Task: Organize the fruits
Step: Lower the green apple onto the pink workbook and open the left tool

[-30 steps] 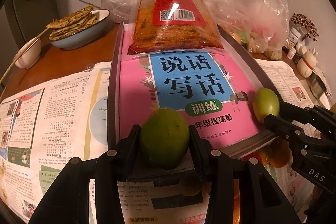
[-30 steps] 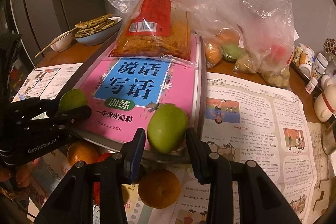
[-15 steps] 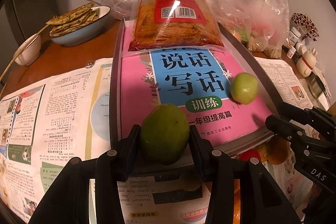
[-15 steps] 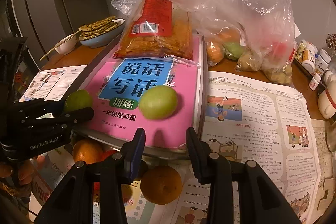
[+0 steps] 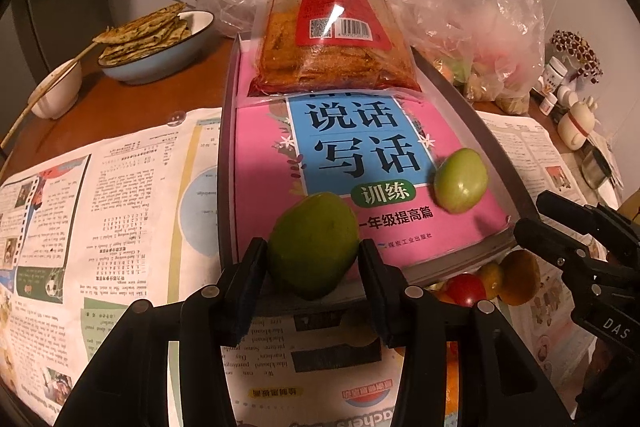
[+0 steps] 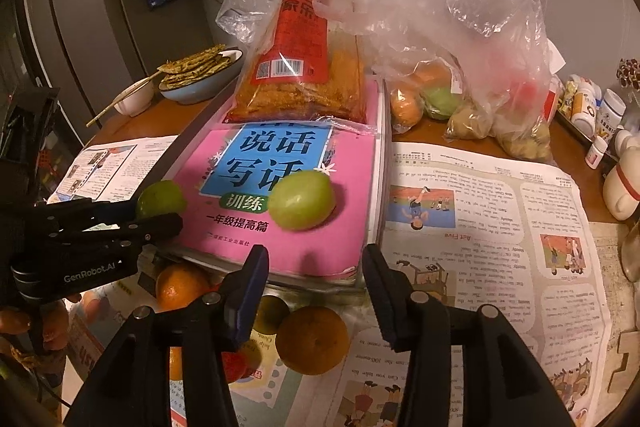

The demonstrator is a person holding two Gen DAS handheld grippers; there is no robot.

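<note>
My left gripper [image 5: 312,257] is shut on a green fruit [image 5: 314,227] at the near edge of a pink book [image 5: 260,167] that lies in a grey tray [image 5: 226,147]. A second green fruit [image 6: 302,201] rests loose on the book's cover, also seen as the rounder fruit [image 5: 460,181] in the left wrist view. Just short of it, my right gripper [image 6: 314,253] has its jaws opening with nothing between them. Each gripper shows in the other's view: the left gripper [image 6: 168,213] with its fruit [image 6: 160,197], and the right gripper [image 5: 532,213].
A red snack bag [image 5: 332,39] lies on the book's far end. Oranges [image 6: 312,341] and a tomato [image 5: 466,289] sit on newspaper [image 6: 480,207] by the tray's near edge. A plastic bag of fruit [image 6: 440,95] stands at the right, a flatbread bowl [image 5: 156,43] at the far left.
The second green fruit left the right gripper's jaws and rolled onto the pink cover; those jaws have since widened. The left gripper kept still with its fruit.
</note>
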